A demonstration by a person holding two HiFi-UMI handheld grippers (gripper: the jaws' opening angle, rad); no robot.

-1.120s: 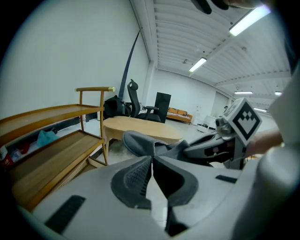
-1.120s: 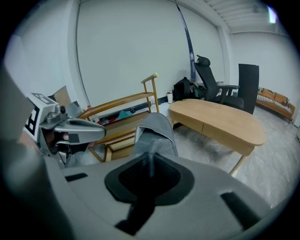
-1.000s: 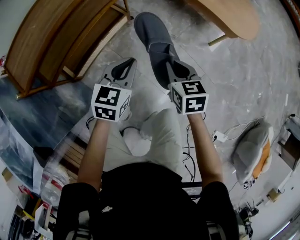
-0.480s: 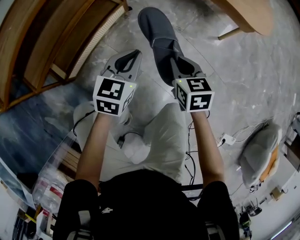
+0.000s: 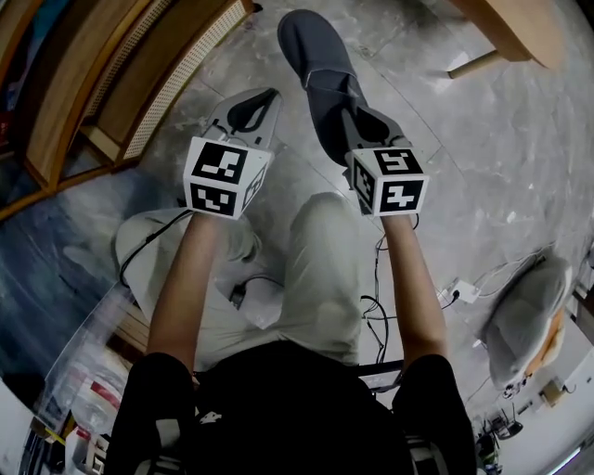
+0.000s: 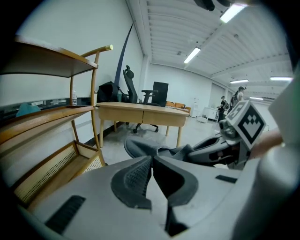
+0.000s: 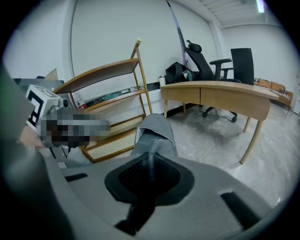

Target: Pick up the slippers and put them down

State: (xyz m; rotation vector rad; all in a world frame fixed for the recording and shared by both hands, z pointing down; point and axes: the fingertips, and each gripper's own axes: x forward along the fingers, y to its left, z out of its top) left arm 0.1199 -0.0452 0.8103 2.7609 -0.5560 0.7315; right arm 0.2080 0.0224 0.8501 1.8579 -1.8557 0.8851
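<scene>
The left tool is clenched on nothing: its own view shows the two dark pads meeting at the tips with no object between them. It hangs over the floor, near the outer edge of the wooden shelf rack on its left.

Just to its right, the right tool is clamped on the thin back edge of a grey slipper. The slipper sticks out ahead of it, toe pointing away from the person. It sits over bare floor between the shelf rack and the leg of the desk, and whether the toe already touches the floor cannot be told.

Over the last second both tools have come down together. The person's knees are now bent into a crouch, and the floor fills more of the head view. The grip on the slipper has not altered.

This looks like the putting-down half of the task, and it is nearly finished. What remains, as I judge it, is to settle the sole flat on the floor and then release the right tool. Only one slipper is in sight, so a second one, if there is one, would fall to the empty left tool.
</scene>
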